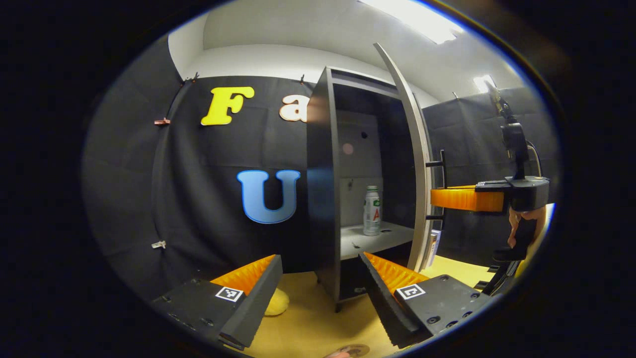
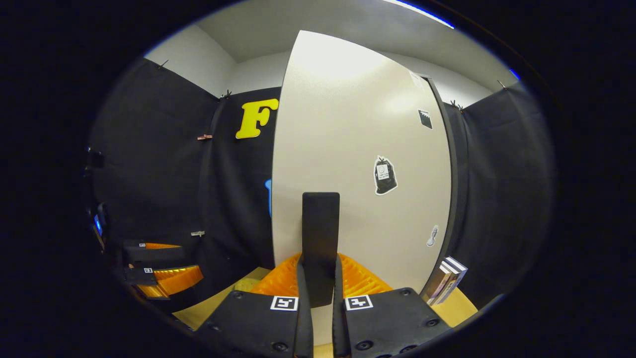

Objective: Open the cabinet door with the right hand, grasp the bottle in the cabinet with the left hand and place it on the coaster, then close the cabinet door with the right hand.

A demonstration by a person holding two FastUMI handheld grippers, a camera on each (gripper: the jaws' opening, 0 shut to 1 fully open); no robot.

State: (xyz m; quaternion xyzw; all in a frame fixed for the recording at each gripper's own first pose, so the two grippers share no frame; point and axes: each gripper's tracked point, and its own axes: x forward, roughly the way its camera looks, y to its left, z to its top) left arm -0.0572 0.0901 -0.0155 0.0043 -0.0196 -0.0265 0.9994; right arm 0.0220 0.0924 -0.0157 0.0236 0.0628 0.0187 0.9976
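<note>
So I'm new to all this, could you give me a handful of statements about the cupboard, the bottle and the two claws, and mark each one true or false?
1. The cabinet door stands open. True.
2. The bottle lies on its side on the table. False: it stands upright on the shelf inside the cabinet.
3. The right claw is shut on the door handle. True: both fingers press on the dark bar.
4. The left claw holds the bottle. False: its fingers are spread open with nothing between them, well short of the bottle.
5. Some books stand beside the cabinet. True.
</note>
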